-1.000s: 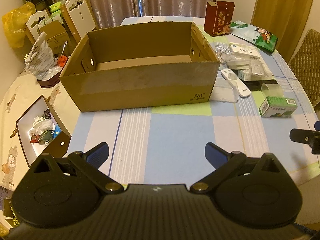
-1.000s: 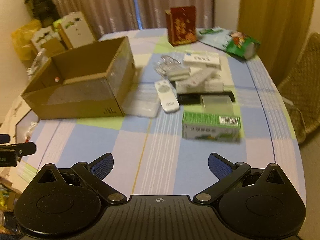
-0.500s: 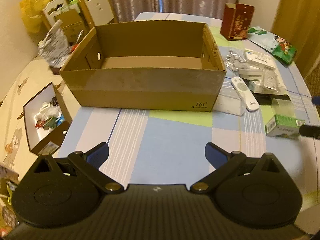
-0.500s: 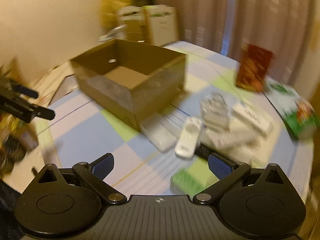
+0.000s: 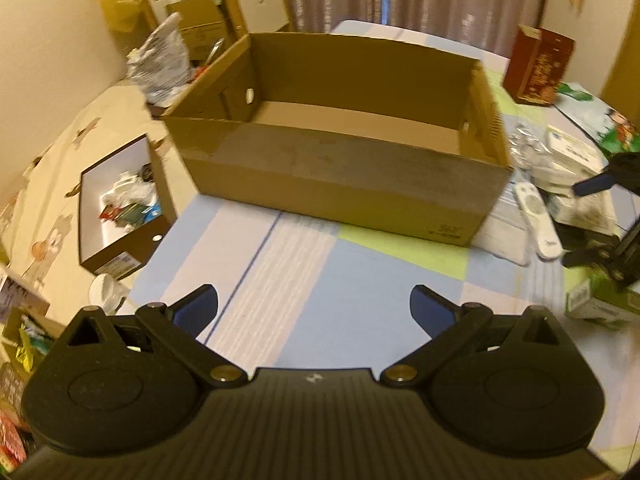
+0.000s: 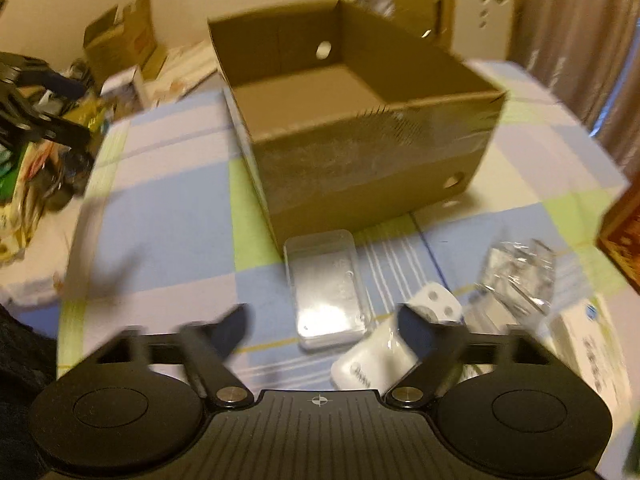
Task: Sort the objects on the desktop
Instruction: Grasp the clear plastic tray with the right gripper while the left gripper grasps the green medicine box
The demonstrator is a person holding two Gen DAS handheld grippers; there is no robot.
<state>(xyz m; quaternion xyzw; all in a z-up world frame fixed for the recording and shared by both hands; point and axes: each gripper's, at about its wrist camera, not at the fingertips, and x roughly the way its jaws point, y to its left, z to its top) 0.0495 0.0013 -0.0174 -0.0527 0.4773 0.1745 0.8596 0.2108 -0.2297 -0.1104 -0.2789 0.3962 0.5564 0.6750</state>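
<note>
An open, empty cardboard box (image 5: 344, 184) stands on the checked tablecloth; it also shows in the right wrist view (image 6: 360, 168). My left gripper (image 5: 314, 308) is open and empty, in front of the box. My right gripper (image 6: 322, 332) is open and hangs low over a clear plastic case (image 6: 326, 288) and a white remote (image 6: 384, 352) beside the box. In the left wrist view the remote (image 5: 538, 216) lies right of the box, under the right gripper's fingers (image 5: 594, 184).
A red gift box (image 5: 536, 68), white medicine boxes (image 5: 572, 152), a green box (image 5: 600, 304) and crinkled clear packaging (image 6: 516, 276) crowd the table's right side. An open box of clutter (image 5: 120, 208) sits off the table's left edge.
My right gripper has swung left and dropped low over the clear case and the remote. The left gripper has drifted left and turned its view rightward. Both stayed open.
</note>
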